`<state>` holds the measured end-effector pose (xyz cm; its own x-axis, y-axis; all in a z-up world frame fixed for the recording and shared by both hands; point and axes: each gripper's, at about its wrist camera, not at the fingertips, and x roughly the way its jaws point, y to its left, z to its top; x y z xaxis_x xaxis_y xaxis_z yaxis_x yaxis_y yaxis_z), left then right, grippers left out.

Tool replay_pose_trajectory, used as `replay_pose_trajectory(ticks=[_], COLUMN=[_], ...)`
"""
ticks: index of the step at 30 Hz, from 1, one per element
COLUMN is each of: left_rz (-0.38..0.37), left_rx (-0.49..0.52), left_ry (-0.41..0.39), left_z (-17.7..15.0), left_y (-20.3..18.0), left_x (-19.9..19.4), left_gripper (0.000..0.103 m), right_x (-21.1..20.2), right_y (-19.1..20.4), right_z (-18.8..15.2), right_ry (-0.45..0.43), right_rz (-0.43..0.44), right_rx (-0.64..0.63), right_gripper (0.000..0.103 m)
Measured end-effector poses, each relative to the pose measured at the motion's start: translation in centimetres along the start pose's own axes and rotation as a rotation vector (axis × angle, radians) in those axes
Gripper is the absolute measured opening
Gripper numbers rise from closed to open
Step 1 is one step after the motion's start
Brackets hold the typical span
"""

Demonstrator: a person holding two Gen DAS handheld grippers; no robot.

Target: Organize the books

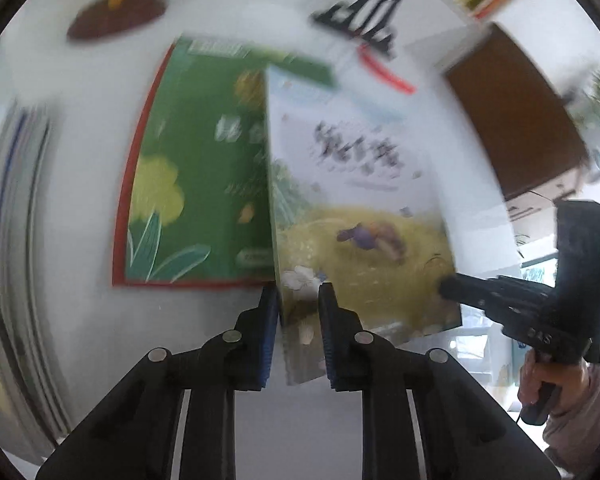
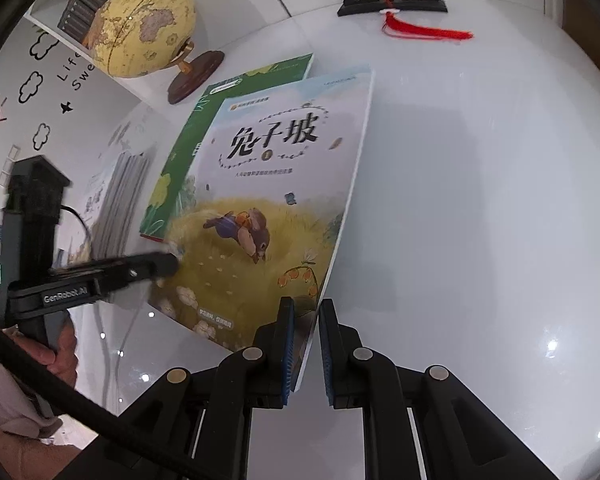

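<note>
Gripping the rabbit book (image 2: 272, 208) at its two near corners, left gripper (image 1: 298, 328) and right gripper (image 2: 306, 344) both clamped, they hold it tilted above the green book (image 1: 196, 168) and should lower it level, edges aligned.

White glossy table (image 2: 480, 208), green book (image 2: 188, 136) flat, globe (image 2: 148, 28), black stand (image 2: 392, 0), red tassel (image 2: 424, 32)

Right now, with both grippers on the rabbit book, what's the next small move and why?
Probably lift it a little and carry it clear. The rabbit book is pinched at one near corner by the left gripper and at the other by the right gripper, and it overlaps the green book lying on the white table.
</note>
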<state>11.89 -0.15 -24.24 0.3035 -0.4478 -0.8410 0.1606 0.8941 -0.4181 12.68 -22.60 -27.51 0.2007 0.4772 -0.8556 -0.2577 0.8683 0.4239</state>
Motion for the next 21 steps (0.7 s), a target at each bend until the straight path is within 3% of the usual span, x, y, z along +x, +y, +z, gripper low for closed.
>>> replay_pose_trajectory(ticks=[5, 10, 15, 21], left_rz=[0.014, 0.082, 0.066, 0.031], left_rx=[0.063, 0.141, 0.166, 0.142], left_ry=[-0.023, -0.034, -0.061, -0.036], left_z=[0.3, 0.2, 0.2, -0.6], left_y=[-1.7, -3.0, -4.1, -3.4], left_x=[-0.5, -0.9, -2.0, -2.8], left_gripper=[0.017, 0.017, 0.017, 0.017], right_x=[-1.4, -2.2, -2.6, -3.0], right_y=[1.3, 3.6, 4.9, 6.0], right_z=[-0.1, -0.1, -0.3, -0.6], right_ry=[-0.062, -0.095, -0.109, -0.106], right_rz=[0.003, -0.019, -0.021, -0.004], right_rx=[-0.05, -0.152, -0.189, -0.215], right_gripper=[0.012, 0.012, 0.012, 0.012])
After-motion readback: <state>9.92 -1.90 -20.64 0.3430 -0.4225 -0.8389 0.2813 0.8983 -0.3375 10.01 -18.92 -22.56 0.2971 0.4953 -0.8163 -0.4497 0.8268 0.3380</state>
